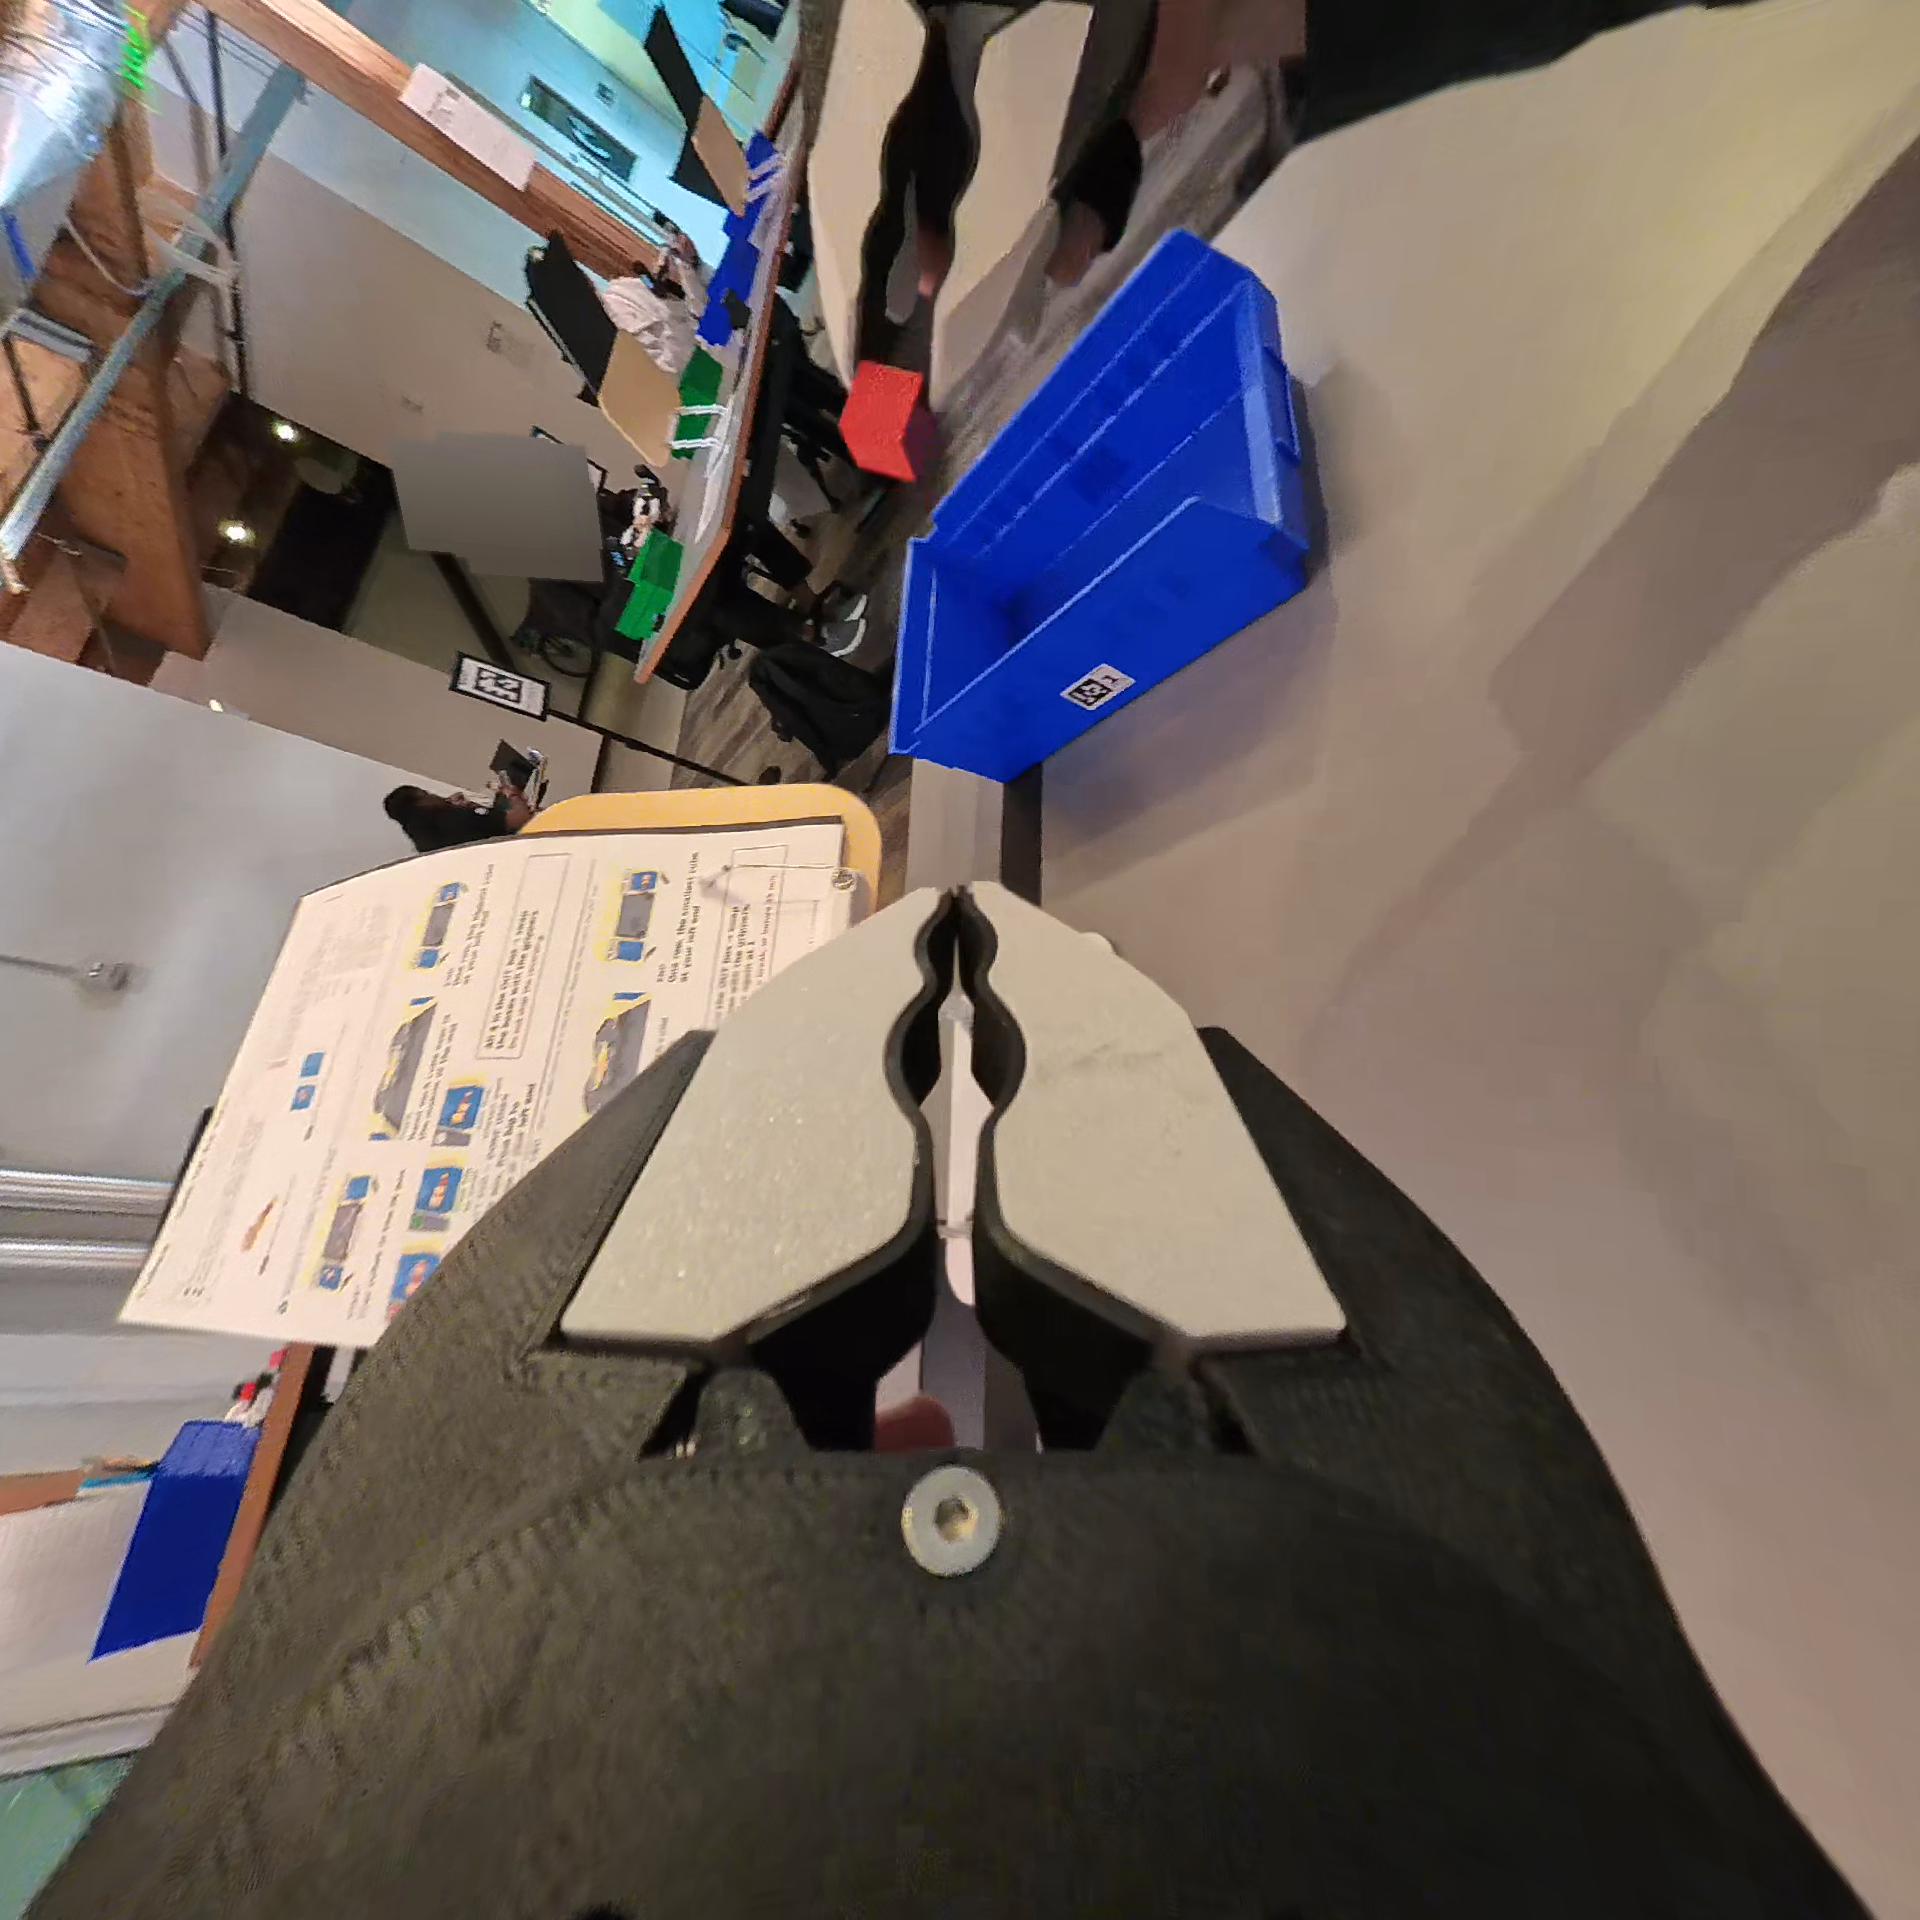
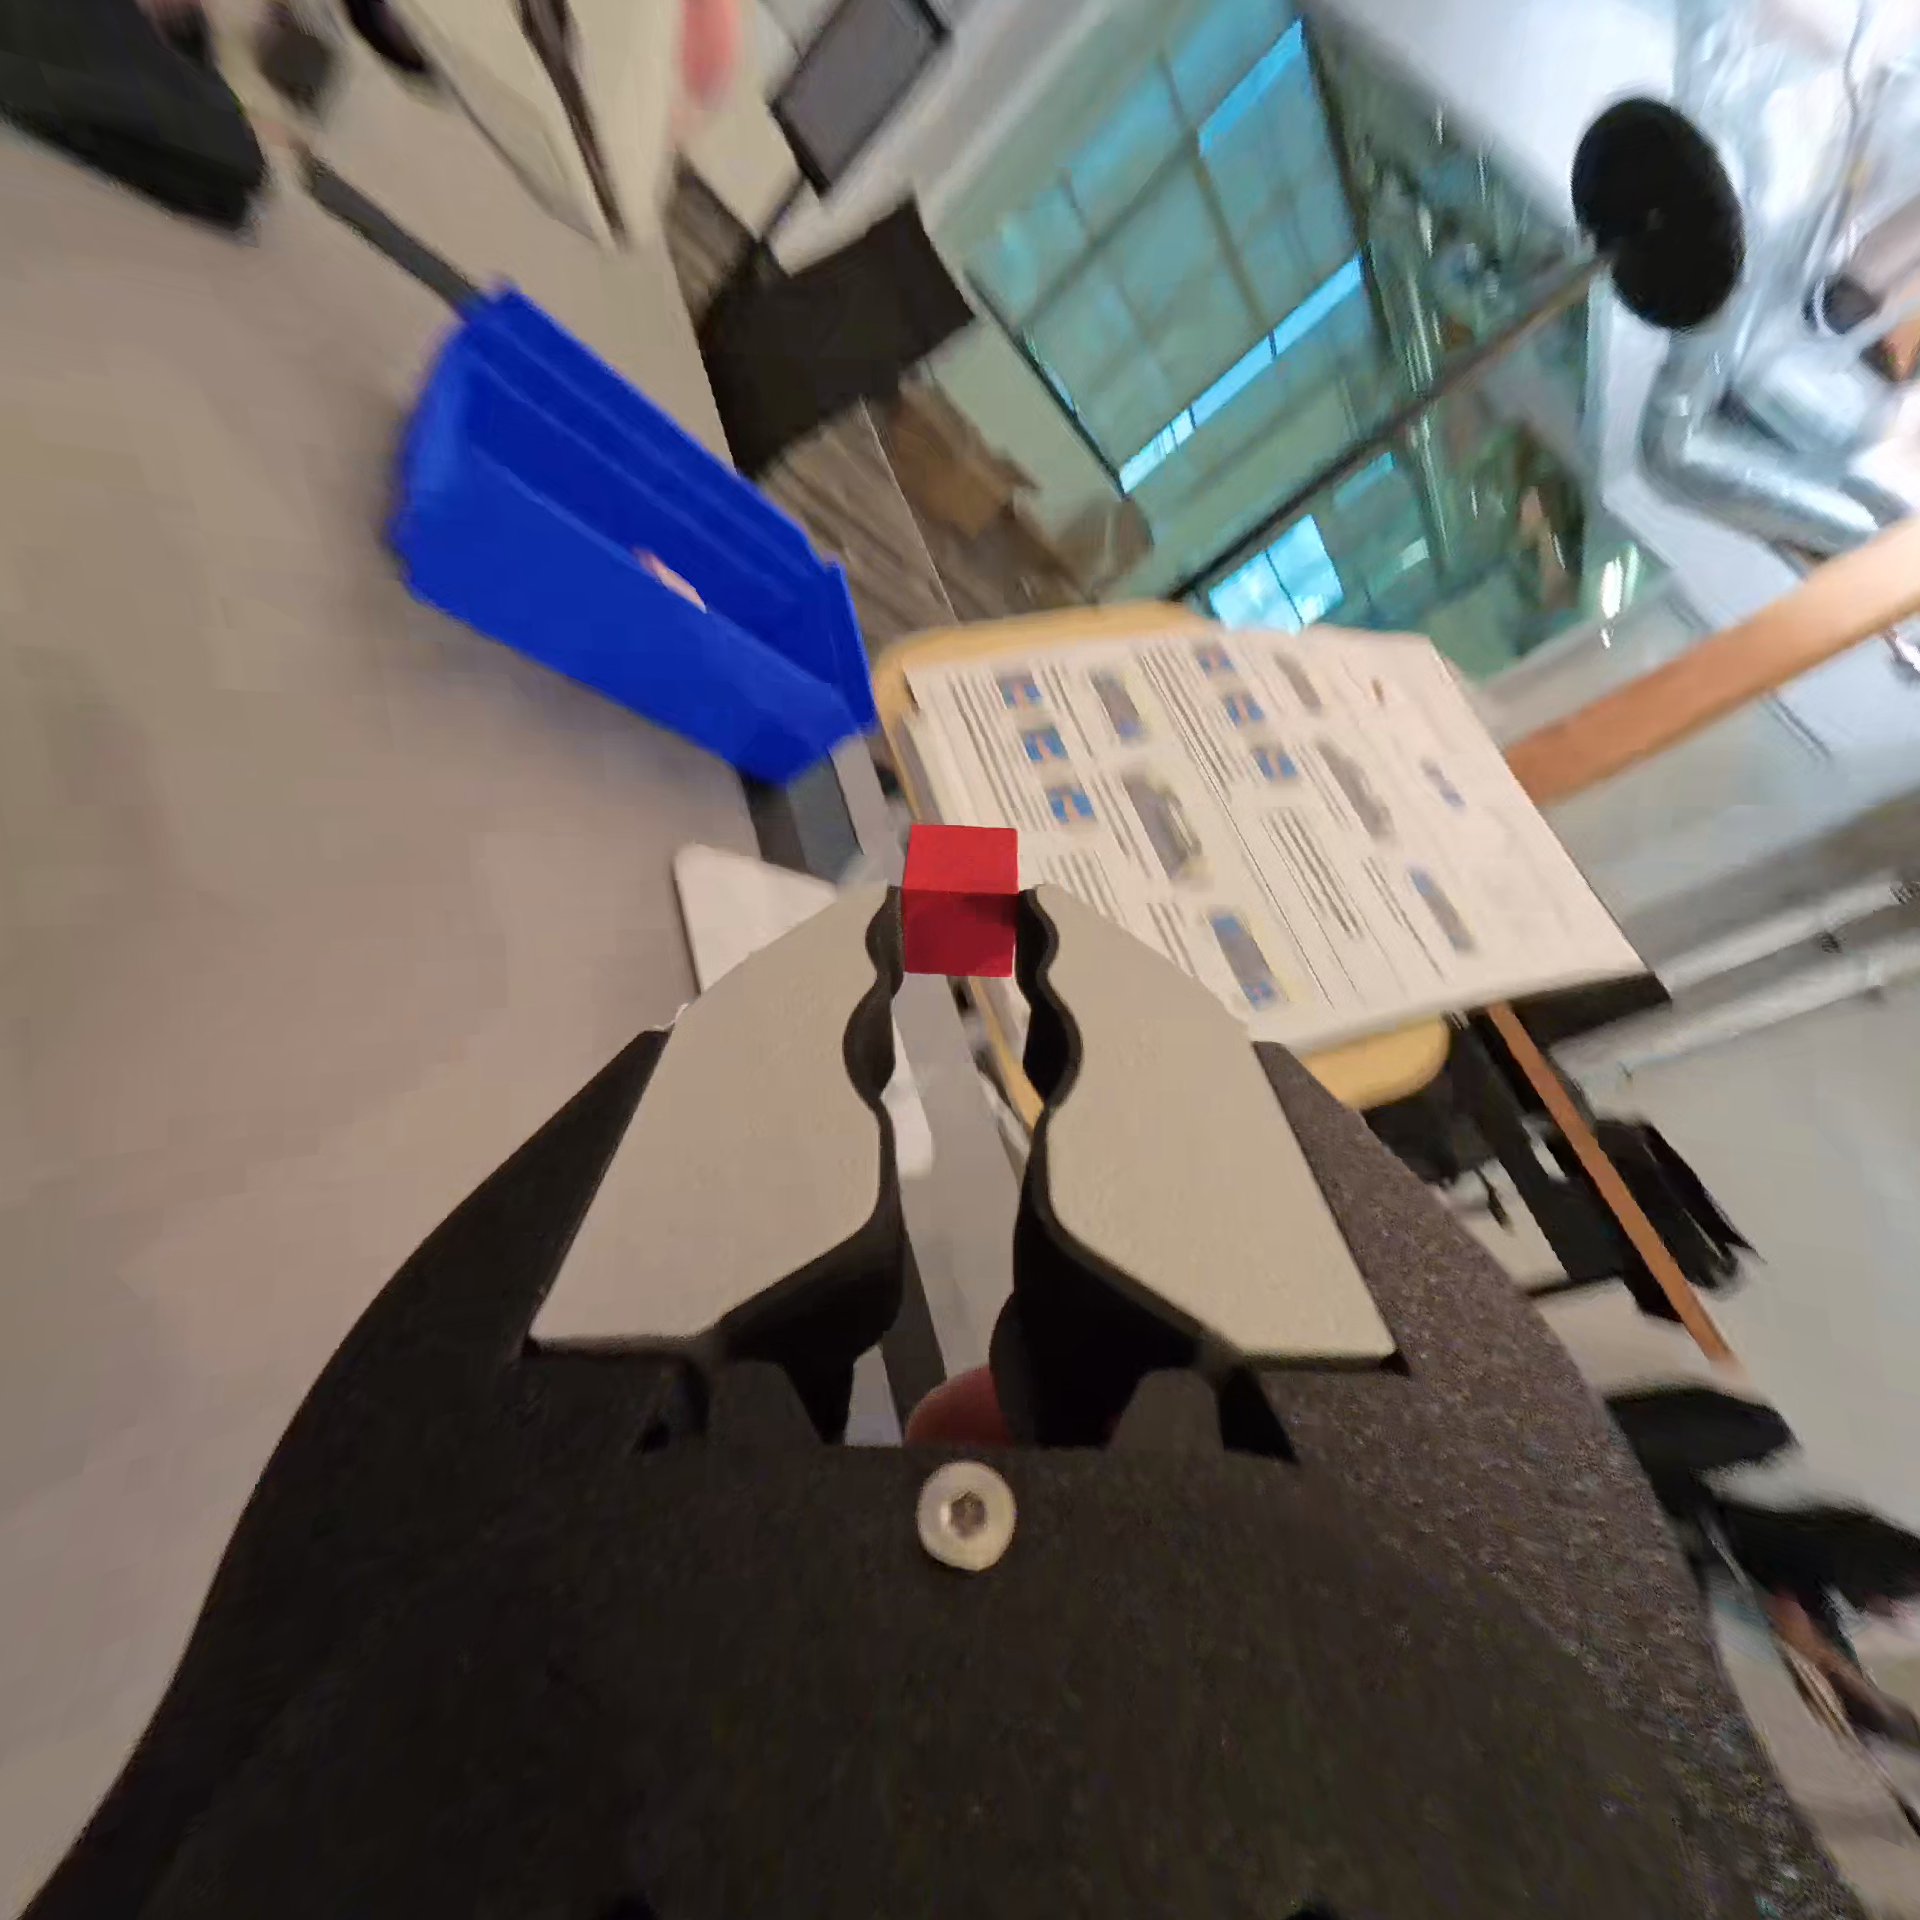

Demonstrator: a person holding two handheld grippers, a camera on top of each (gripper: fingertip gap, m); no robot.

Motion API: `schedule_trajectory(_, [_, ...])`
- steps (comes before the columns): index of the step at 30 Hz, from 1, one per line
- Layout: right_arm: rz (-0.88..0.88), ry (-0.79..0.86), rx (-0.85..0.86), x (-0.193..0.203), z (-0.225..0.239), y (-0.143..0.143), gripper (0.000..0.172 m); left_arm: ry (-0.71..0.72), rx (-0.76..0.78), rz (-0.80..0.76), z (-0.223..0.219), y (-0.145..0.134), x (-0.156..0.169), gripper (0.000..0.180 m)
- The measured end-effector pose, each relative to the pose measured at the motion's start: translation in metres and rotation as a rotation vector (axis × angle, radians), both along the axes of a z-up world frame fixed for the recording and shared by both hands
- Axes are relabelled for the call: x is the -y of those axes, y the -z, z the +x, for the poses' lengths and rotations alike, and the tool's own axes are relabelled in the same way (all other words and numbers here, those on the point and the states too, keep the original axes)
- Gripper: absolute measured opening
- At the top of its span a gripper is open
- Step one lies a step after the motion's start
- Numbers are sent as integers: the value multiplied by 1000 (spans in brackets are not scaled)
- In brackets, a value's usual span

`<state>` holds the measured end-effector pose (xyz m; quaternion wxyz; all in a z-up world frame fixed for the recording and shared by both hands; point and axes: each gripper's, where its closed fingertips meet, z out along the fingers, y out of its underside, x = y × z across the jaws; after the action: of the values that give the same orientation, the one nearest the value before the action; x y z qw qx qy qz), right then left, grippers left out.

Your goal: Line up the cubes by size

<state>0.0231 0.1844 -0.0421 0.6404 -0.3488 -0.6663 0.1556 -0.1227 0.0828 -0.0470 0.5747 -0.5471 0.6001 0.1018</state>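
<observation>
Two wrist-cam views, both tilted sideways, over a pale grey table (image 1: 1558,935).

Left wrist view, left to right: a printed instruction sheet (image 1: 499,1060) w/ small pictures lies on a tan board at the left, beyond the table edge. At centre, the left gripper (image 1: 956,896) has its grey fingers (image 1: 810,1091) brought together, tips touching, nothing between them. Up and right of the tips, a blue plastic bin (image 1: 1101,561) sits on the table at its far edge, w/ a small black-and-white sticker on its near wall. Just left of the bin's far end, a larger red cube (image 1: 883,416) shows in the grip of another pair of grey fingers, off the table. Background is a workshop w/ desks; blurred patches at top.

Right wrist view, left to right (motion-blurred): the same blue bin at upper left on the table, near its edge. At centre, the right gripper (image 2: 958,899) is clamped on a small red cube (image 2: 958,914); both pads press its sides at the very tips, and the cube pokes out past them, held in the air. To the right, the instruction sheet, tilted, w/ windows and silver ducting behind.
</observation>
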Motion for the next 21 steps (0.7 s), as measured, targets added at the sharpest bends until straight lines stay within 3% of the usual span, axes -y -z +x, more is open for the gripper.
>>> schedule_trajectory(4, [-56, 170, 187, -74, 49, 20, 20, -15, 20, 27, -7, -9, 4, 0])
schedule_trajectory(8, [-171, 231, 374, -123, 78, 55, 20, -53, -13, 20, -14, -3, -2, 0])
schedule_trajectory(16, [-388, 225, 764, -170, 87, 175, 20, -47, -40, 14, -7, 1, -4, 0])
schedule_trajectory(21, [-410, 218, 950, -185, 84, 211, 20, -52, -47, -3, -7, 6, -8, 0])
